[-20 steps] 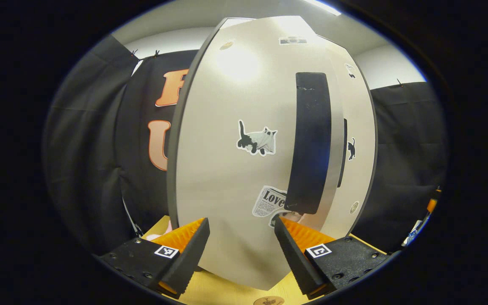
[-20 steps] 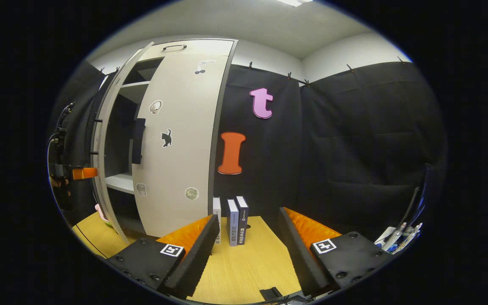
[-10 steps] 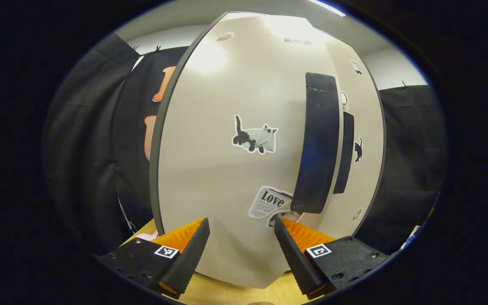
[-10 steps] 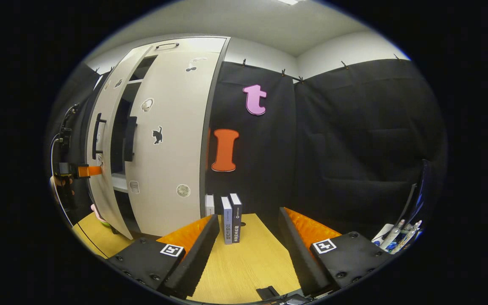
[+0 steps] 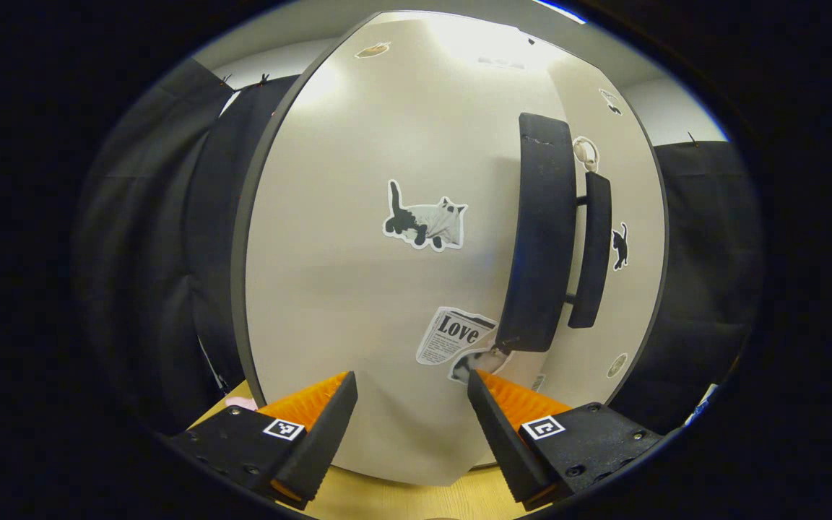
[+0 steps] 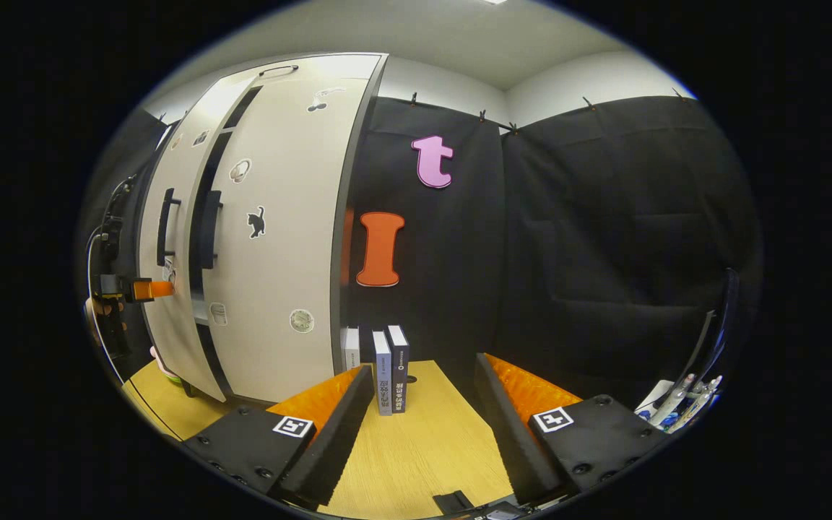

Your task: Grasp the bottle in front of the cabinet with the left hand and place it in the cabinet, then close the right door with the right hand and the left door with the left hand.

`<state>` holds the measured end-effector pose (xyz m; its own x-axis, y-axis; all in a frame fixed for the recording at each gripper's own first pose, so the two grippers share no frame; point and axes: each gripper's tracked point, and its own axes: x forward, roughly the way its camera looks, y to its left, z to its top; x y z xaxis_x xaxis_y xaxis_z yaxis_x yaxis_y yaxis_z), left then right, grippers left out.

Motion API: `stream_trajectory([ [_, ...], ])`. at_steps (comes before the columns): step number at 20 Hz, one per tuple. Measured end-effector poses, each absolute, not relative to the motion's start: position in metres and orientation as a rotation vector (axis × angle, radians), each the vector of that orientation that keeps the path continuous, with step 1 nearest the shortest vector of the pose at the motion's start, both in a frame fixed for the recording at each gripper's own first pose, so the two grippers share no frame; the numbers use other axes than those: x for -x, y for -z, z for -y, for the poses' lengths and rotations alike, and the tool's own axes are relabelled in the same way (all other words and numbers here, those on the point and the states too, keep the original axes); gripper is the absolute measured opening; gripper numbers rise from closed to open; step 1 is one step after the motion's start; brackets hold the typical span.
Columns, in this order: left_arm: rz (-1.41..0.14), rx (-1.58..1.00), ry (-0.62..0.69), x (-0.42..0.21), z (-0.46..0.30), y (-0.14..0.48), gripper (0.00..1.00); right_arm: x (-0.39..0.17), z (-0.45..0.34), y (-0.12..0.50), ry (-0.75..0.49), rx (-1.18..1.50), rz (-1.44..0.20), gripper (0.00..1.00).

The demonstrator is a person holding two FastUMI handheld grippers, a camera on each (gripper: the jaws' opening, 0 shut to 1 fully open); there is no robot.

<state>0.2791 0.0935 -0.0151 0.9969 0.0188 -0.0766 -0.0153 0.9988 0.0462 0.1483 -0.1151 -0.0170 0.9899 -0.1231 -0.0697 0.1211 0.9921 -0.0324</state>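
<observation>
Left gripper view: left door (image 5: 387, 303) just beyond left gripper (image 5: 411, 404)

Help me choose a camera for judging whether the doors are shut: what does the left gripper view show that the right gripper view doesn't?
Left gripper view's own: a close look at the left door, its ghost-cat sticker and newspaper sticker, with the open left claw right at it. Right gripper view's own: standing books, a dark gap between the doors, the open right claw. Shared: the handles and the right door with its black cat sticker.
</observation>
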Motion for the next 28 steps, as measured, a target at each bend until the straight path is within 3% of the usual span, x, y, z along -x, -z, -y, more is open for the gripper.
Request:
stream_trajectory([
  [6,-0.088,-0.028,-0.016,-0.260,-0.080,0.007,0.95,-0.166,0.115,0.012,0.083,0.031,-0.072,0.95],
  [15,-0.045,-0.052,-0.001,-0.189,-0.046,-0.040,0.92,-0.178,0.124,-0.010,0.010,0.039,-0.046,0.95],
  [16,-0.035,-0.056,-0.001,-0.181,-0.042,-0.045,0.97,-0.179,0.126,-0.013,0.003,0.043,-0.043,0.95],
  [19,-0.005,-0.068,-0.001,-0.154,-0.030,-0.064,0.92,-0.180,0.130,-0.022,-0.021,0.050,-0.031,0.95],
  [28,0.039,-0.063,-0.032,-0.094,-0.015,-0.085,0.94,-0.178,0.139,-0.034,-0.079,0.067,-0.014,0.95],
])
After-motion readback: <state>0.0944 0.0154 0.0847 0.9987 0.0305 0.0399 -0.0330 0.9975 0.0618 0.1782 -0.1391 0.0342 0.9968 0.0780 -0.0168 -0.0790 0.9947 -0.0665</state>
